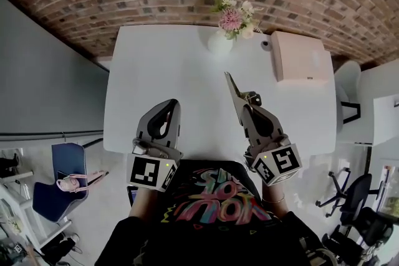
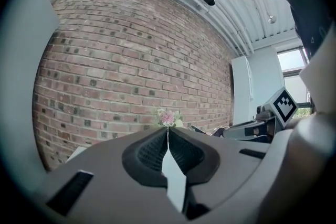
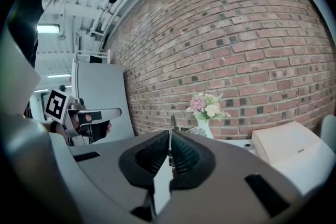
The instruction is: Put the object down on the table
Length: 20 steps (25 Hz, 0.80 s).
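Nearest, pinching a thin grey object [image 1: 232, 87] in the right gripper [image 1: 248, 110], jaws narrow on it, upright above the tabletop [image 1: 162, 65] beneath. Holding the left gripper [image 1: 169, 104] closed and empty alongside. Probably mid-carry: next, lower straight down until touching, then open.

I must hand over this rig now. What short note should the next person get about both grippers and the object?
Left gripper: jaws together, nothing in them, near the front edge of the table.
Right gripper: shut on a thin flat object that sticks out past the jaw tips, over the table.
Far side: vase of flowers, pale box.
Done: object gripped.
Left: lower it onto bare table, open the right jaws.
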Each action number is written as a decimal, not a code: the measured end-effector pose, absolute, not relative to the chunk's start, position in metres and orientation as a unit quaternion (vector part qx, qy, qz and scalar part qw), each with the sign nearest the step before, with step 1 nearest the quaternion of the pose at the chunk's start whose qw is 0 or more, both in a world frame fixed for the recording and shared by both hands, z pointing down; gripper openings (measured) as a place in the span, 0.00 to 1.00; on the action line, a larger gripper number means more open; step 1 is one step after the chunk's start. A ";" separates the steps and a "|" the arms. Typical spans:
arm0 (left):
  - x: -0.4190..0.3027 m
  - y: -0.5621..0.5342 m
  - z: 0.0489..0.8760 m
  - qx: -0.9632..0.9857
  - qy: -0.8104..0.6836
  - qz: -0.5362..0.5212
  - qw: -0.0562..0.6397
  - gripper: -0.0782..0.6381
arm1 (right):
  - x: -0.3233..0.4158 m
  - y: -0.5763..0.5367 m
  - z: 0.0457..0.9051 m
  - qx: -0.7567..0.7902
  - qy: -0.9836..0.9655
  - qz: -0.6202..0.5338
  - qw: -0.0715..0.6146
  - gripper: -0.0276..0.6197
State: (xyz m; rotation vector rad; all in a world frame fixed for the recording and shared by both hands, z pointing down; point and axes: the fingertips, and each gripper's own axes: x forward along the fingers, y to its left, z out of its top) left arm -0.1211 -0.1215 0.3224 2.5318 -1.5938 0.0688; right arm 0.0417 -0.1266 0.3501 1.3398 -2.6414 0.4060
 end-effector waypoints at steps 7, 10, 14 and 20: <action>-0.124 -0.125 0.328 0.848 -0.523 0.023 0.079 0.15 | 0.035 -0.130 0.355 0.446 -0.880 0.143 0.083 0.07; -0.126 -0.125 0.332 0.848 -0.522 0.024 0.085 0.15 | 0.030 -0.133 0.361 0.437 -0.882 0.151 0.089 0.07; -0.128 -0.126 0.339 0.847 -0.522 0.027 0.092 0.15 | 0.022 -0.139 0.373 0.425 -0.885 0.162 0.102 0.07; -0.122 -0.129 0.354 0.849 -0.516 0.035 0.108 0.15 | 0.017 -0.151 0.401 0.406 -0.886 0.190 0.121 0.08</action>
